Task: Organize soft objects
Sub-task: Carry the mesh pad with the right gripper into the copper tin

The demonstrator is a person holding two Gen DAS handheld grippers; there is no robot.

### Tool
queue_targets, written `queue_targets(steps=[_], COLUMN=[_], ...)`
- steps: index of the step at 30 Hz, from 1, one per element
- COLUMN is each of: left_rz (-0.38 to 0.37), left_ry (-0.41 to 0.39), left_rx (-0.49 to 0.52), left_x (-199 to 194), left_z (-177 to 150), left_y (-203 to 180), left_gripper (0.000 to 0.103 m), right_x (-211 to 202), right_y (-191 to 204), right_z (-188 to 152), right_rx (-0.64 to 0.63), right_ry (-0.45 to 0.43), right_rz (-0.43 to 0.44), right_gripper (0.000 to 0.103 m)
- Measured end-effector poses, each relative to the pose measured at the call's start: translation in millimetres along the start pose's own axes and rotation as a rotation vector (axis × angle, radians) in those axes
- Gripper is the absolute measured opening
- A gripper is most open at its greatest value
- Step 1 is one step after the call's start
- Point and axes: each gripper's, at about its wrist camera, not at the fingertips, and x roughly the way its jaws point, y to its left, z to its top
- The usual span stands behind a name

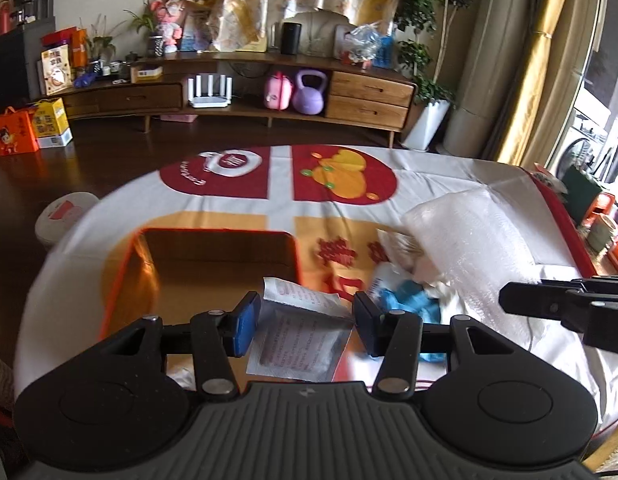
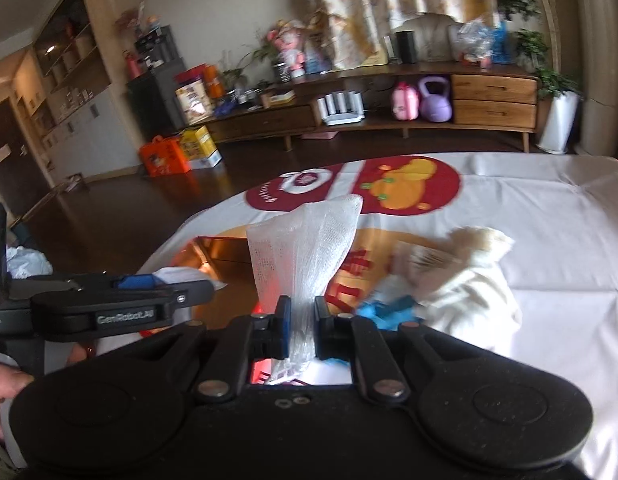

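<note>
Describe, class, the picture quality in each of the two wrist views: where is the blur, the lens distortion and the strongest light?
Left wrist view: the fisheye bends the wooden cabinet into an arc; daylight glares at the right-edge window; the blue cloth and packet are smeared. Right wrist view: corners vignette to black; the white mesh foam stays fairly crisp, while the cream plush blurs.

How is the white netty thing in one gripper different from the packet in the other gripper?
The white mesh foam sleeve is see-through netting; the flat packet is silvery with printed text.

The right gripper pinches the sleeve tight with narrow jaws; the left gripper holds the packet with jaws much wider apart.

The sleeve stands up and fans out; the packet lies flatter, its top edge folded.

Both are light and held above the printed cloth.
</note>
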Motion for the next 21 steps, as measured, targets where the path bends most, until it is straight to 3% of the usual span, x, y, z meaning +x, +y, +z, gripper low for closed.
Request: queue_targets(steps=[11,21], left_rz=[0.097,0.116], left_ry=[0.024,0.115], left_rx=[-0.011,-0.03], left_x=[32,88], left_z=[23,25], left_y=[60,99], left_gripper=[0.05,0.05], right_x=[83,167], right_y=[70,97], right_z=[38,29], right_rx=[-0.116,-0.205], right_ry=[0.077,0.223], right_rz=[0.048,-0.007], right_gripper=[0.01,0.011])
